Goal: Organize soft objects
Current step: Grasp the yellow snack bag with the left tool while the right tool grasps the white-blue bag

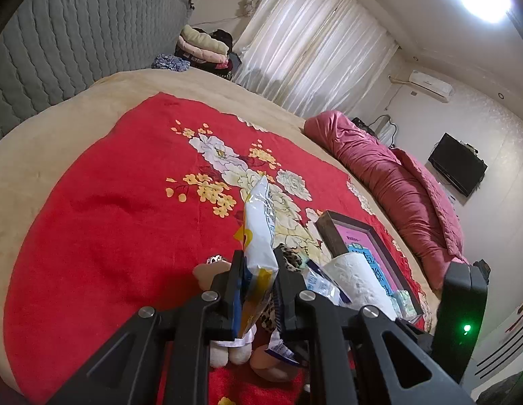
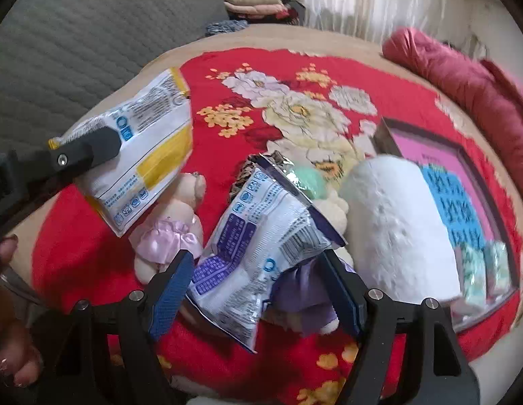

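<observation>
My left gripper (image 1: 258,263) is shut on the lower end of a white and yellow plastic packet (image 1: 258,229), holding it upright above the red floral blanket (image 1: 109,219). In the right wrist view the same packet (image 2: 143,155) hangs at the left, with a left finger (image 2: 92,148) clamped on it. My right gripper (image 2: 258,287) is open, one blue pad on each side of a white and purple packet (image 2: 261,243); the pads do not press on it. That packet lies on a plush toy in a purple dress (image 2: 305,300). A plush bear in a pink dress (image 2: 173,233) lies to its left.
A white paper roll (image 2: 396,229) leans on a dark-framed box with a pink floor (image 2: 464,168) that holds green tissue packs (image 2: 487,263). A pink quilt (image 1: 396,185) lies along the bed's right side. A grey quilted headboard (image 1: 76,50) and folded clothes (image 1: 204,47) are behind.
</observation>
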Demonstrator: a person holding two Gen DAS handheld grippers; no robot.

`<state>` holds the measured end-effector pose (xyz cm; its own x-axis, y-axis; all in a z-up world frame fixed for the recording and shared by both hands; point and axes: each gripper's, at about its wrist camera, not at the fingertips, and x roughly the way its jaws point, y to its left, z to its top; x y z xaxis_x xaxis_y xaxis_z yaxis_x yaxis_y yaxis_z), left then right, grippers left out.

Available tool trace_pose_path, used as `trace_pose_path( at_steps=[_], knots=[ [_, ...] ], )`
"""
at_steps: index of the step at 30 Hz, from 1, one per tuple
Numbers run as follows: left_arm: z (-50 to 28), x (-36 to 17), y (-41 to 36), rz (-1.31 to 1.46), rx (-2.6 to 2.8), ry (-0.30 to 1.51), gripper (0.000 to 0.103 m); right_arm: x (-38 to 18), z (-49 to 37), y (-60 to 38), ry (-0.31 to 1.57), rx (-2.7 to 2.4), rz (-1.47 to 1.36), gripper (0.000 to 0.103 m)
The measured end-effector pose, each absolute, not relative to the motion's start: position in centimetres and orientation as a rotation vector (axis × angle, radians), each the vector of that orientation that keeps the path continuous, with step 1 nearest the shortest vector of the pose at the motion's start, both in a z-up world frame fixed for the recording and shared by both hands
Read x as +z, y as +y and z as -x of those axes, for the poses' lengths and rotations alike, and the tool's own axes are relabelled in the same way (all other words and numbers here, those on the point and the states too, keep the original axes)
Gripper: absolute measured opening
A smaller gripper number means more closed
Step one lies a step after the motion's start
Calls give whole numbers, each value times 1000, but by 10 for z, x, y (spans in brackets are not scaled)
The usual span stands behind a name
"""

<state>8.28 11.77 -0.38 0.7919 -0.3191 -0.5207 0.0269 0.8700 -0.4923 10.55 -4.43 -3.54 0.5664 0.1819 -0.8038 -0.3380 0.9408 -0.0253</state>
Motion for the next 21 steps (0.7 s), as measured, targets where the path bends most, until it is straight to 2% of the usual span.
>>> trace_pose_path(
  at_steps=[6, 9, 13, 21],
  knots=[
    [-84, -6, 119, 492, -187, 637, 15, -48, -116, -24, 853, 266, 342, 77],
    [-85, -7, 119, 490, -184, 639, 15, -51, -115, -24, 819, 277, 373, 65],
    [-86, -8, 116, 485, -187, 649, 15, -46, -112, -29, 806, 354, 353, 56],
    [-80, 0, 113, 456, -193, 616, 15, -26, -106, -51, 773, 424, 232, 52]
  ],
)
